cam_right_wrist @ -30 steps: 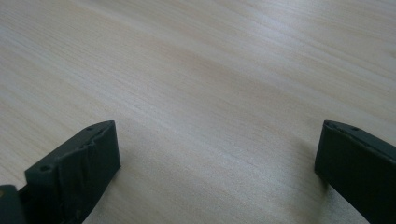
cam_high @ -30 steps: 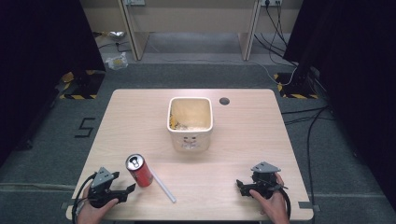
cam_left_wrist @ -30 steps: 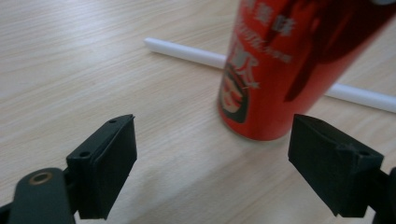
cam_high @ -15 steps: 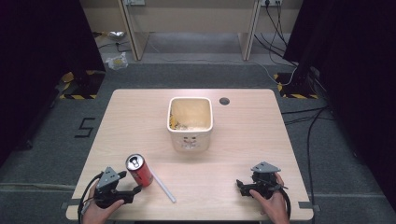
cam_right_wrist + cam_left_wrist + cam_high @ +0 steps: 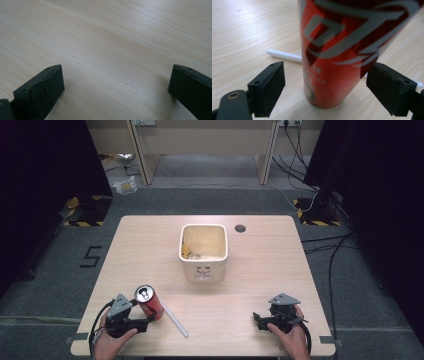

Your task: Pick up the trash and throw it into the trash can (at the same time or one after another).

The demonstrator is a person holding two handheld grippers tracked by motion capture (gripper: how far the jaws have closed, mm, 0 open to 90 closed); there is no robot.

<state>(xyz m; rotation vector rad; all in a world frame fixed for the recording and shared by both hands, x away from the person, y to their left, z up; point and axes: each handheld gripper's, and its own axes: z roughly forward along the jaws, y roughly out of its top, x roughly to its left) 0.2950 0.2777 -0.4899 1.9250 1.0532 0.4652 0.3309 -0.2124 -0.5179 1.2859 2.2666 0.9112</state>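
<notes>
A red drink can (image 5: 148, 300) stands upright near the table's front left; in the left gripper view the can (image 5: 337, 50) rises between the two black jaws with a gap on each side. My left gripper (image 5: 150, 316) (image 5: 324, 92) is open around the can's base. A white straw (image 5: 175, 321) (image 5: 284, 55) lies on the wood just behind and right of the can. My right gripper (image 5: 258, 319) (image 5: 116, 90) rests open at the front right with bare wood between its jaws. A cream square tub (image 5: 204, 251) stands mid-table.
The tub holds some yellowish scraps. A dark round hole (image 5: 240, 228) sits in the tabletop (image 5: 280, 270) behind and right of the tub. Grey carpet, desk legs and cables surround the table.
My left gripper has moved forward and right until its jaws sit on either side of the can. The right gripper has stayed put.
</notes>
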